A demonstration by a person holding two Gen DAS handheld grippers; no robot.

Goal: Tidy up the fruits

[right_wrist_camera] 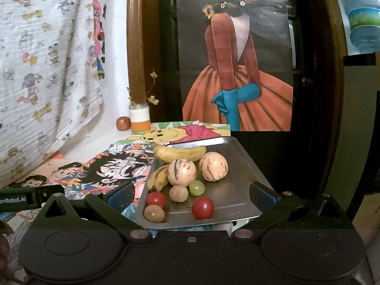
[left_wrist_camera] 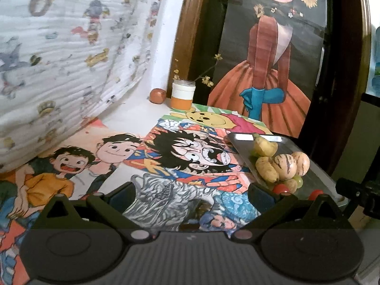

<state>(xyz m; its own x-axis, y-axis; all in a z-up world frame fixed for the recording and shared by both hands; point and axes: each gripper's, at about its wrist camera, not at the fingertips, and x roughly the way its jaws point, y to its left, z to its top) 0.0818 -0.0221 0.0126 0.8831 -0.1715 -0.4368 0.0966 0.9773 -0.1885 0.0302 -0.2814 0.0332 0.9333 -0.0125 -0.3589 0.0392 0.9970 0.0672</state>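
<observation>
A metal tray (right_wrist_camera: pixel 237 156) lies on the cartoon-covered table and holds fruit: two bananas (right_wrist_camera: pixel 180 153), two striped melons (right_wrist_camera: pixel 182 173), a green grape (right_wrist_camera: pixel 196 187), two red cherry tomatoes (right_wrist_camera: pixel 203 207) and two small brown fruits (right_wrist_camera: pixel 154 213). My right gripper (right_wrist_camera: pixel 192 194) stands open just before the tray's near edge, with nothing between its fingers. In the left wrist view the tray (left_wrist_camera: pixel 239 137) with its fruit pile (left_wrist_camera: pixel 282 166) sits at the right. My left gripper (left_wrist_camera: pixel 190 192) is open over the drawings, left of the tray.
A white and orange jar (left_wrist_camera: pixel 182 95) with dried flowers and a small red apple-like fruit (left_wrist_camera: pixel 157 96) stand at the back by the wall. A patterned cloth (left_wrist_camera: pixel 59 59) hangs on the left. A framed painting (left_wrist_camera: pixel 268 54) leans behind the table. A water bottle (right_wrist_camera: pixel 363 16) stands far right.
</observation>
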